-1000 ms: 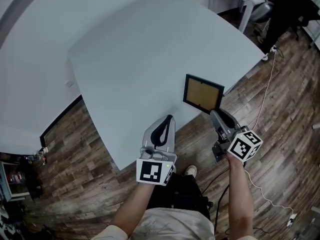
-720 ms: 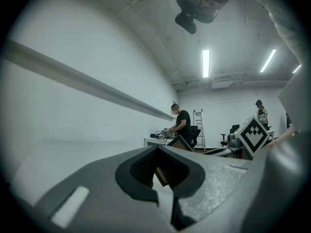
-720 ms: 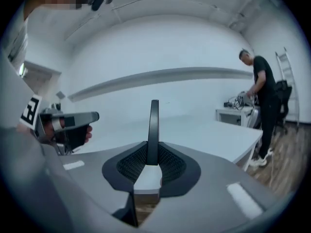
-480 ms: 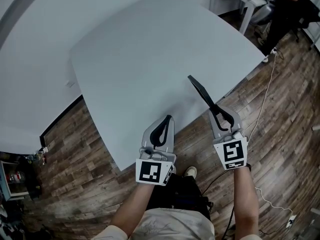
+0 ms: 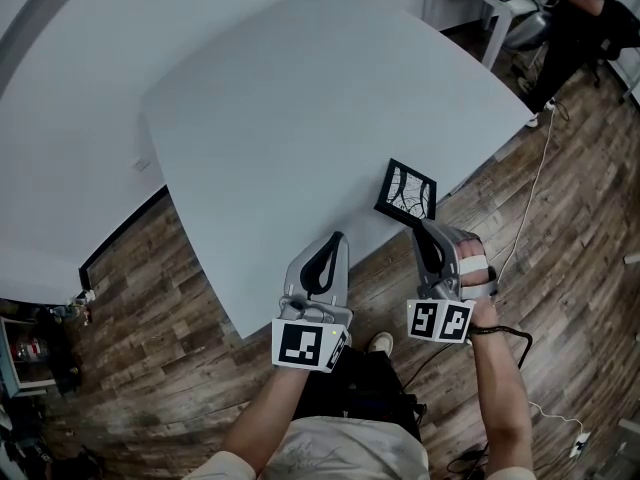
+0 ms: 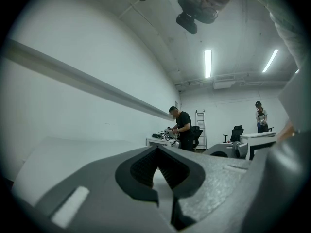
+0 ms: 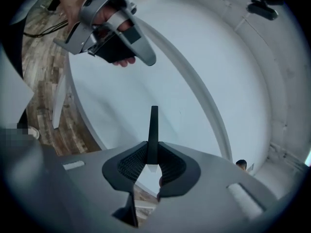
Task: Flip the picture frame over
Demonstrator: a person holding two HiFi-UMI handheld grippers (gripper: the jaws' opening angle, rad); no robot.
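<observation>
Black picture frame (image 5: pixel 407 191) — patterned, perhaps — in right gripper (image 5: pixel 420 228) jaws; left gripper (image 5: pixel 337 238) closed, empty

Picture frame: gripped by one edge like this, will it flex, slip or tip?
Probably stiff: the frame juts from the right gripper without sagging. Likely light: a one-edge pinch seems to carry it. Thin edge-on, so it could pivot or slip.
</observation>
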